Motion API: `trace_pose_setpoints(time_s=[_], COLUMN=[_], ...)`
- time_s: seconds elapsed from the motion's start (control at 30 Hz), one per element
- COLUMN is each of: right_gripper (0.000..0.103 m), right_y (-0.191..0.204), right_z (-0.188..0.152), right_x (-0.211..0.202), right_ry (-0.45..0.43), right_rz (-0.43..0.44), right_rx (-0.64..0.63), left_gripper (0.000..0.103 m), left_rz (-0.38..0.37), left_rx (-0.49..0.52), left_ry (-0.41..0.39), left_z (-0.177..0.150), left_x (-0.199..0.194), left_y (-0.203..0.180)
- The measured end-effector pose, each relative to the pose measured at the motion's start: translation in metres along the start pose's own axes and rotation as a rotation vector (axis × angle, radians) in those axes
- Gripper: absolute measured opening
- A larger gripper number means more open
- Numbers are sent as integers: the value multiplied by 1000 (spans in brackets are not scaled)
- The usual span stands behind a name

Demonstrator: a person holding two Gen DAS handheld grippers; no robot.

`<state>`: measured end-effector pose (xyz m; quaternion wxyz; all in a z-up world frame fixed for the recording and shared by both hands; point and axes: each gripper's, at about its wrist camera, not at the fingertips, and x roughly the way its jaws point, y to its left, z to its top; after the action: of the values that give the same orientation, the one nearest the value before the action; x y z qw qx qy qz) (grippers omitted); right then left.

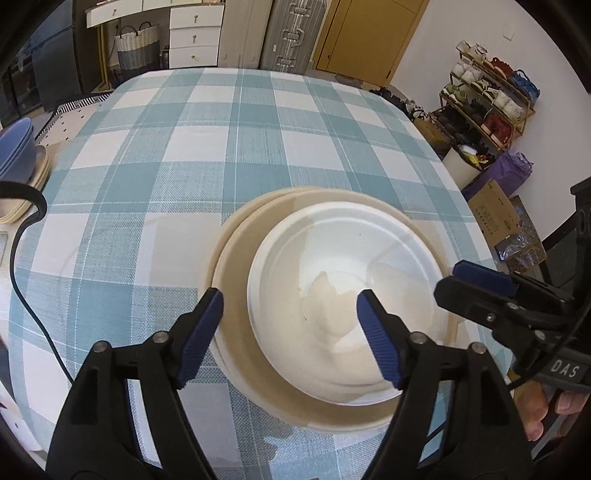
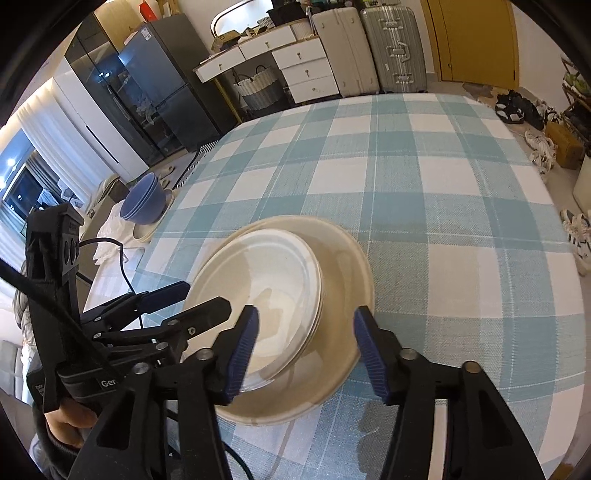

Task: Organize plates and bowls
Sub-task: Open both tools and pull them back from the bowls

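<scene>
Your left gripper [image 1: 290, 302], jaws spread, hides the near rim of the white bowl [image 1: 343, 295] nested in beige plates [image 1: 236, 258] just ahead. Stacked blue bowls [image 2: 144, 203] sit far left, partly cut off. Your right gripper [image 2: 306, 321], also spread, straddles the plates' edge.

Ahead of your grippers, past the checked tablecloth [image 1: 236, 122], stand white drawers [image 1: 194, 35], a woven basket [image 1: 136, 48], two upright suitcases [image 2: 369, 48] and a yellow door [image 1: 373, 33]. To your right a shoe rack [image 1: 487, 96] lines the white wall; to your left, a dark fridge [image 2: 159, 85] and lit curtains [image 2: 48, 147].
</scene>
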<state>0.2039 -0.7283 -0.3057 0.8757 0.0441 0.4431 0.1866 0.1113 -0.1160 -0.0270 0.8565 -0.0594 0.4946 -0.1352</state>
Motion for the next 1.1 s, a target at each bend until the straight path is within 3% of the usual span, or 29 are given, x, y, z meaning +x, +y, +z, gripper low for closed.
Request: trace_pose_setpoints(time_s=[0.17,0.43,0.9,1.1], right_gripper=[68,81,89,92], right_y=[0,2,16,19], right_z=[1,2,-15,-24], right_x=[-11,-25,-39,-53], right_ry=[-21,-66,-142,-228], right_rz=[15,13,10,-12], right_rx=[-7,-27,-130,-155], left_gripper=[74,76,80,82], left_rz=[-3,-4,58,52], left_rx=[8,25,73,66], left_ry=[-23,-63,-178,-234], left_z=[3,5,-6,-14], left_x=[-12,-29,-64,-86], left_y=[-2,-3,3,11])
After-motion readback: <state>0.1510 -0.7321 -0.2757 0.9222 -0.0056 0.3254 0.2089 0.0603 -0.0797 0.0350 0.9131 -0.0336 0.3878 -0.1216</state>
